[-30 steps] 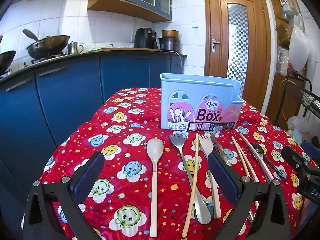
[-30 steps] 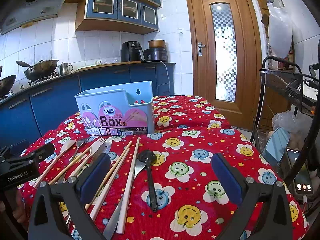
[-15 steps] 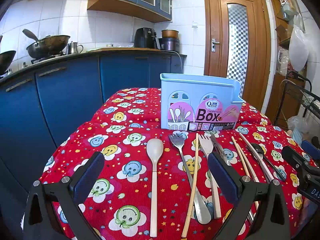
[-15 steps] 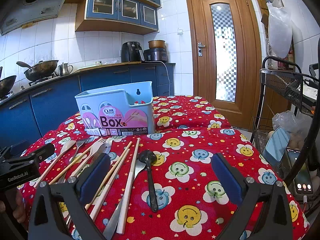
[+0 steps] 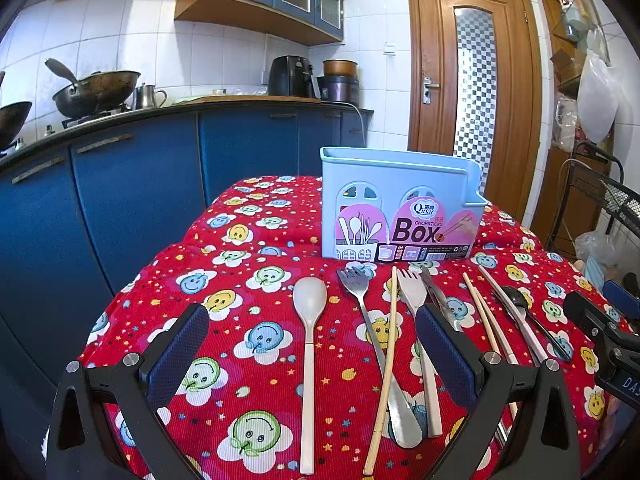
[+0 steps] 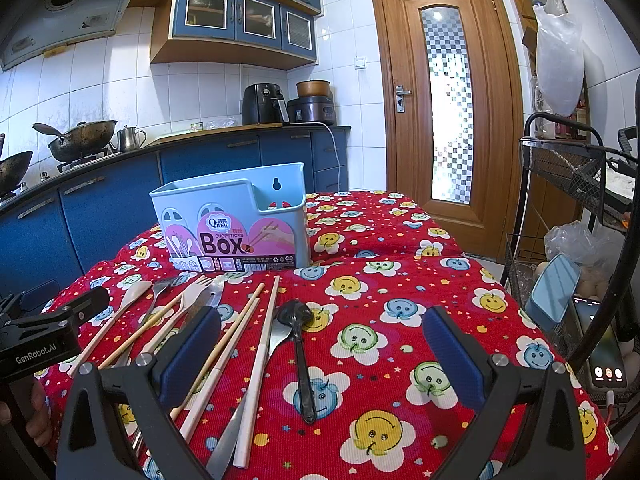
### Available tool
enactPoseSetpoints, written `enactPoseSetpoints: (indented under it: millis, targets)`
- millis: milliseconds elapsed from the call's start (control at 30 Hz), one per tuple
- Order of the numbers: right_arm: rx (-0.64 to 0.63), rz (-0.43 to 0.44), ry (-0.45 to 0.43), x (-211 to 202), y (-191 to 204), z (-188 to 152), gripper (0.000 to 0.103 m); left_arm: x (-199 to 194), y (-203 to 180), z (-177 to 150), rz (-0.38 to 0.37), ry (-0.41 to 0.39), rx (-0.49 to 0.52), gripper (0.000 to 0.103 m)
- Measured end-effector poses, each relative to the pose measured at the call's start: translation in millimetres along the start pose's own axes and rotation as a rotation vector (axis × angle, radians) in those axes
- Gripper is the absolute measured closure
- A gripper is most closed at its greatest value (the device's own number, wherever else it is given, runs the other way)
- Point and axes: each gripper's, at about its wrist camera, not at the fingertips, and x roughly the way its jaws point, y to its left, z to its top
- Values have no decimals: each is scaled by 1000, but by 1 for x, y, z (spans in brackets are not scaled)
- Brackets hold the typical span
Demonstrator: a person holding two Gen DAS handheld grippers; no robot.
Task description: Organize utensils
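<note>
Left hand-held gripper (image 5: pixel 312 356): nearest the camera, jaws spread wide and holding nothing, hovering over the near edge of the bench (image 5: pixel 168 280) with its red smiley-flower cloth.
Right hand-held gripper (image 6: pixel 320 356): also spread wide and empty, to the right of the utensil row.
Pale spoon (image 5: pixel 309 344): lies alone, handle toward the viewer, between the left gripper's fingers – the easiest first pick. Likely light and stiff; take it mid-handle, across the narrow width.
Metal fork (image 5: pixel 372 340): just right of the spoon, crossed by a wooden chopstick (image 5: pixel 386 360); a pale fork (image 5: pixel 418 336) lies beside them. The metal probably slips (grip the flat of the handle).
More chopsticks (image 6: pixel 236 340): thin rods lying close together, likely to roll – pinch one at a time near the middle.
Black spoon (image 6: pixel 298 340): rightmost in the row, apart from the metal piece beside it.
Blue chopsticks box (image 5: pixel 396 208): stands upright behind the row, open at the top, no utensils visible in it.
</note>
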Motion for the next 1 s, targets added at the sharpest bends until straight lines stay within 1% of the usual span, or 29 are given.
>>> enactPoseSetpoints:
  millis: [567,733,800,1000]
  targets:
    - [1,4,1,-3,-3,0,0,-1,-1,0,3,2,1,1]
    - [1,14,26,3,-2,3,0,-2,-1,1,5,1,2,1]
    - [5,22,43,5,-3,4,0,-2,0,3,7,13,2,1]
    - [-8,50,109,3,-8,21,0,1,12,20,17,83,3,1]
